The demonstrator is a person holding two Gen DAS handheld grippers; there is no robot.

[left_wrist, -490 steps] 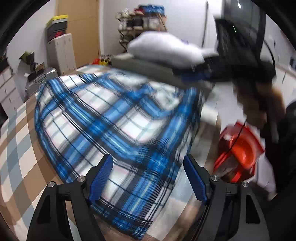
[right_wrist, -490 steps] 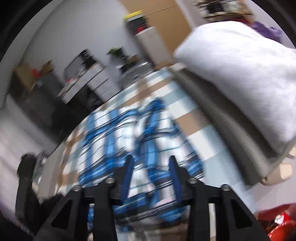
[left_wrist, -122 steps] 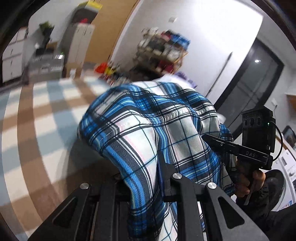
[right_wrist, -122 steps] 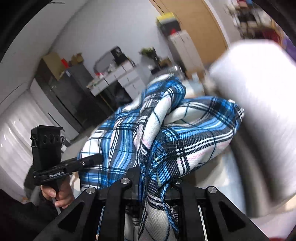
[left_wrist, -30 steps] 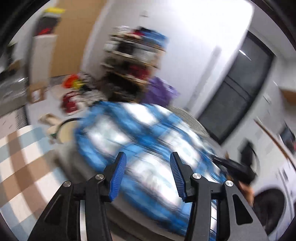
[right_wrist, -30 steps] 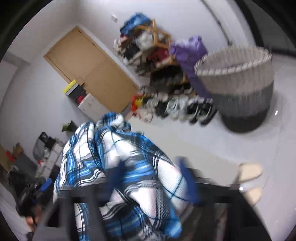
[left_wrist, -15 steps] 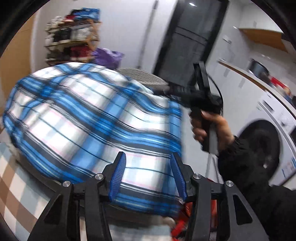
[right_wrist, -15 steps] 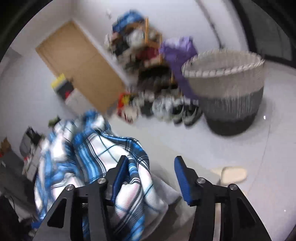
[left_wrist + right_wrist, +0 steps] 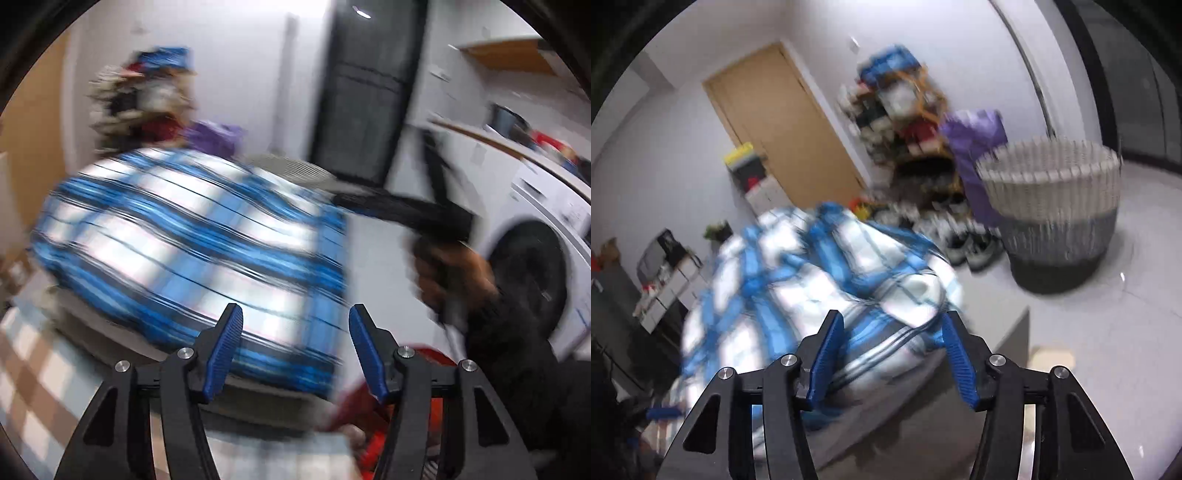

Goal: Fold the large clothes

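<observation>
The blue and white plaid shirt lies bunched in a rounded heap on a grey cushion. My left gripper hovers just before its near edge. Its jaws are opening, and no cloth is between the blue pads. In the right wrist view the shirt fills the lower middle. My right gripper is close over the shirt's near end. Its jaws are opening too; the cloth shows behind the gap, and the pads do not press on it. A hand holds the right gripper at the shirt's far right side.
A woven laundry basket stands on the white floor to the right. Behind it are a purple bag and a cluttered shoe rack. A washing machine is at the right, a red object lies below, and a checked mat is at the left.
My right gripper has let go of the shirt, opened wide and drawn back a little. The left gripper's jaws have spread wider, and its view has swung across the heap.
</observation>
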